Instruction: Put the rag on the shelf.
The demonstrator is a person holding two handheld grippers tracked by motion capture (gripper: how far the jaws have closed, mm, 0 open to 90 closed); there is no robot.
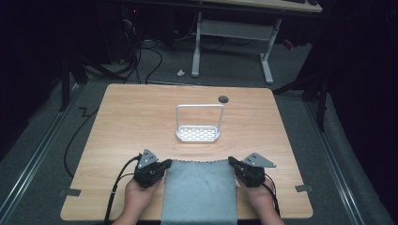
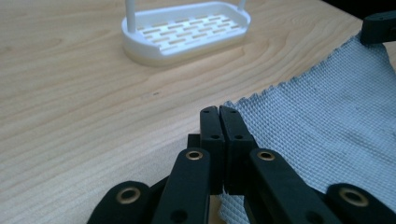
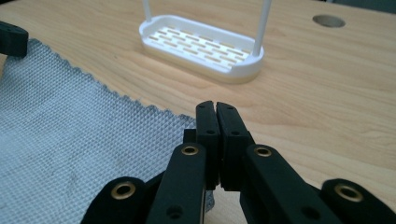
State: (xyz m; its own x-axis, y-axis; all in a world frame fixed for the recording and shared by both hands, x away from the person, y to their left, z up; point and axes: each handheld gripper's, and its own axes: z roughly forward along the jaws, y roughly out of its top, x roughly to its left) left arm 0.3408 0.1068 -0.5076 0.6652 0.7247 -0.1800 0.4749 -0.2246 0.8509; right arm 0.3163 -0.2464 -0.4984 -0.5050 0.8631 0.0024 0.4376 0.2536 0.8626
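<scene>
Grey waffle-weave cloth (image 1: 199,192) lies nearest me, spread flat at the near edge of the wooden table (image 1: 126,122), its front hanging over the rim. I hold its two far corners — my left gripper (image 2: 219,113) has its jaws pressed together on the left corner, the zigzag hem running out just beside them. My right gripper (image 3: 215,110) is closed the same way on the right corner, with the weave stretching off to its left. From above, my left hand (image 1: 137,197) and right hand (image 1: 261,199) flank the cloth. Beyond, near the table's middle and well apart from the cloth, stands a white slotted tray with a tall hoop handle (image 1: 198,134). Farther back — a round grommet hole (image 1: 223,99).
</scene>
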